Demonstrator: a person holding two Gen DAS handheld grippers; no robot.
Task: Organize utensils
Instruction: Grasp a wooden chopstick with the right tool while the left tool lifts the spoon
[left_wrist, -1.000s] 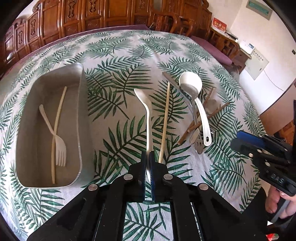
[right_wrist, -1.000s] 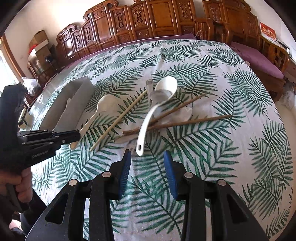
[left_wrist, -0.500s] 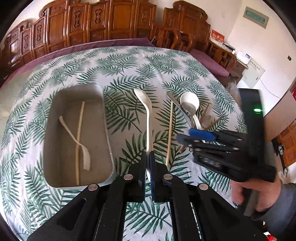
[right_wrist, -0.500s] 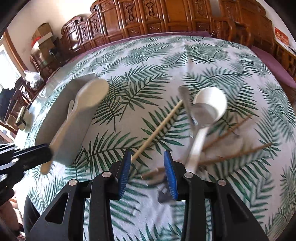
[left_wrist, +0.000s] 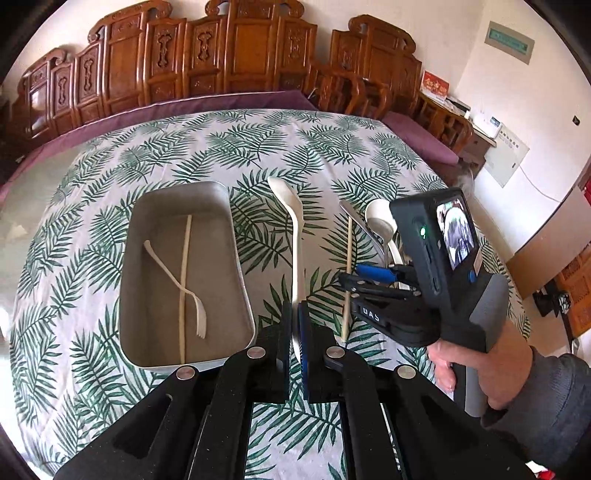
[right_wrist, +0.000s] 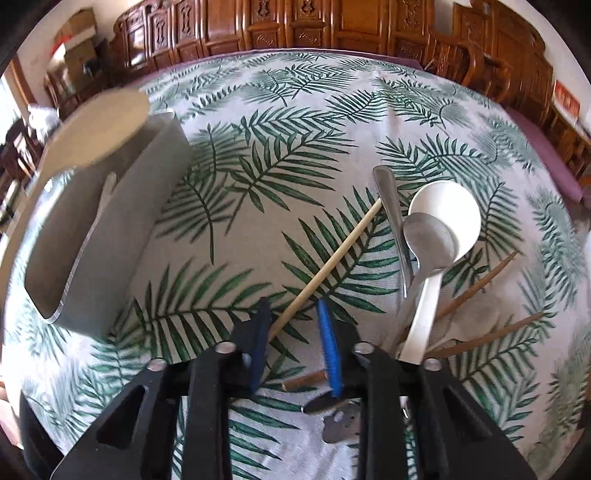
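Note:
My left gripper (left_wrist: 295, 325) is shut on the handle of a cream plastic spoon (left_wrist: 295, 236), held off the table to the right of the metal tray (left_wrist: 236, 258). That spoon shows blurred over the tray (right_wrist: 110, 251) in the right wrist view. Inside the tray lie a plastic fork (left_wrist: 170, 273) and a pale chopstick (left_wrist: 184, 280). My right gripper (right_wrist: 293, 314) is low over the cloth with its jaws closing. A light chopstick (right_wrist: 332, 262) passes between them near the left finger, and the pads do not press on it.
To the right lies a pile: a white ladle spoon (right_wrist: 443, 218), a metal spoon (right_wrist: 428, 240), a metal handle (right_wrist: 391, 206) and brown chopsticks (right_wrist: 480, 280). A person's hand (left_wrist: 480, 369) holds the right gripper. Carved wooden chairs (left_wrist: 258, 55) ring the leaf-print tablecloth (left_wrist: 258, 147).
My left gripper has risen with the cream spoon. The right gripper has moved left and down over the light chopstick, and its jaws have narrowed around it.

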